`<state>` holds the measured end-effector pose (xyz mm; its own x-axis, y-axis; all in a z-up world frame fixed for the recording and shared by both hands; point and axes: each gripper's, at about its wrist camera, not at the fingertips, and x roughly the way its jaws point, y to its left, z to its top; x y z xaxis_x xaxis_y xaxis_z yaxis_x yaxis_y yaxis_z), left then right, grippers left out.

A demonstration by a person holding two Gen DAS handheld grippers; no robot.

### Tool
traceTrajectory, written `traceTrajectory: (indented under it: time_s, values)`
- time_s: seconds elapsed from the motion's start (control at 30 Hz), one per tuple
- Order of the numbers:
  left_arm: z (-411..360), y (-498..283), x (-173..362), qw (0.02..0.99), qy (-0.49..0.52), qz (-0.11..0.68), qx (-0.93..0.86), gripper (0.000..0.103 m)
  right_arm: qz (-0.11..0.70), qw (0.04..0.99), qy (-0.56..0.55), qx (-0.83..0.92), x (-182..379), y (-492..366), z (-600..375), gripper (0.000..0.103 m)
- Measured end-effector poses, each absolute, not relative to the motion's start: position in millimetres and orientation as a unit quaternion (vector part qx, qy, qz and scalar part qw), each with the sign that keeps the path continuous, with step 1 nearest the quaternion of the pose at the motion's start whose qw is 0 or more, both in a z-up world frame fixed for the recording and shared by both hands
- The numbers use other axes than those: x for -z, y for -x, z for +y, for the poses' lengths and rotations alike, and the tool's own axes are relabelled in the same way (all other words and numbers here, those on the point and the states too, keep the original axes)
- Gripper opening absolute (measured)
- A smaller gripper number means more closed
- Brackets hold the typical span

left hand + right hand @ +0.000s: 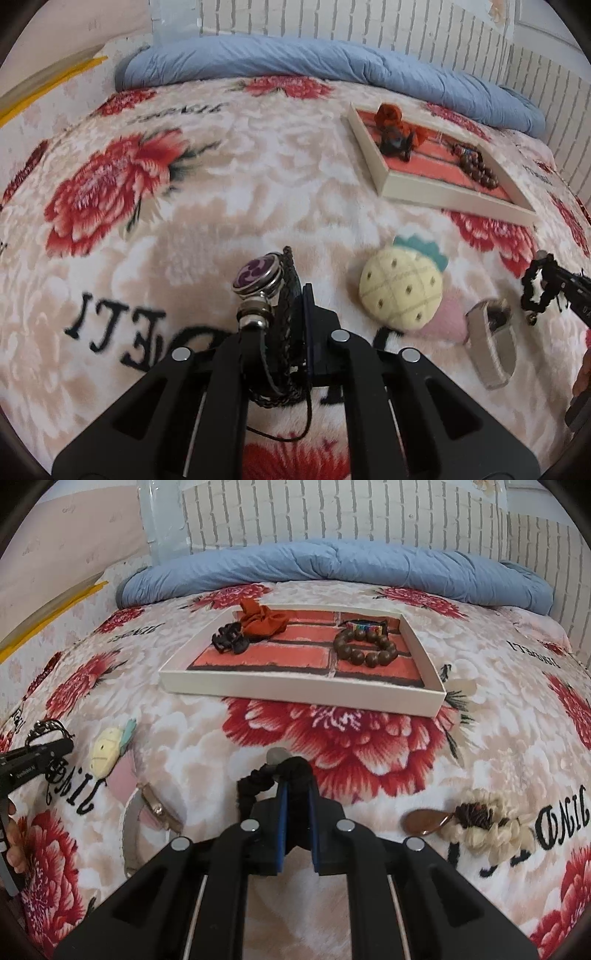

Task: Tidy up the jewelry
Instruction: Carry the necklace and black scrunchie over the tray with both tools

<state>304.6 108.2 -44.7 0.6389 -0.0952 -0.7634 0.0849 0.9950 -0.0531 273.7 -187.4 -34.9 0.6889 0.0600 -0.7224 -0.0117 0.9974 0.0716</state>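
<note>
Left wrist: left tool (pixel 291 295) grips braided bracelet (pixel 280 332)

A plush cream bed blanket (pixel 207 738) with red flowers fills the frame; a rolled blue quilt (pixel 332 563) lies along the top, a white brick-patterned wall (pixel 332 513) above.

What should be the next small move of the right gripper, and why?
Probably carry the black hair tie forward over the white tray and release it there. The right gripper is shut on it, lifted above the blanket, and the tray straight ahead already holds an orange scrunchie and a wooden bead bracelet, with bare floor between them.
</note>
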Motion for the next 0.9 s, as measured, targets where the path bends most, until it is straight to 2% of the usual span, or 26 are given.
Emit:
traceTrajectory:
  time_s: [0.47, 0.9]
  values:
    - [48.1, -366.7, -25.3, 0.923, -0.006, 0.376, 0.08, 0.005, 0.364, 0.931, -0.03, -0.005, -10.9, -327.3, -222.3, 0.011]
    - [-51.7, -444.6, -34.7, 0.924, -0.032, 0.366, 0.105, 0.005, 0.352, 0.935, -0.03, 0.007, -26.3, -406.7, -254.6, 0.01]
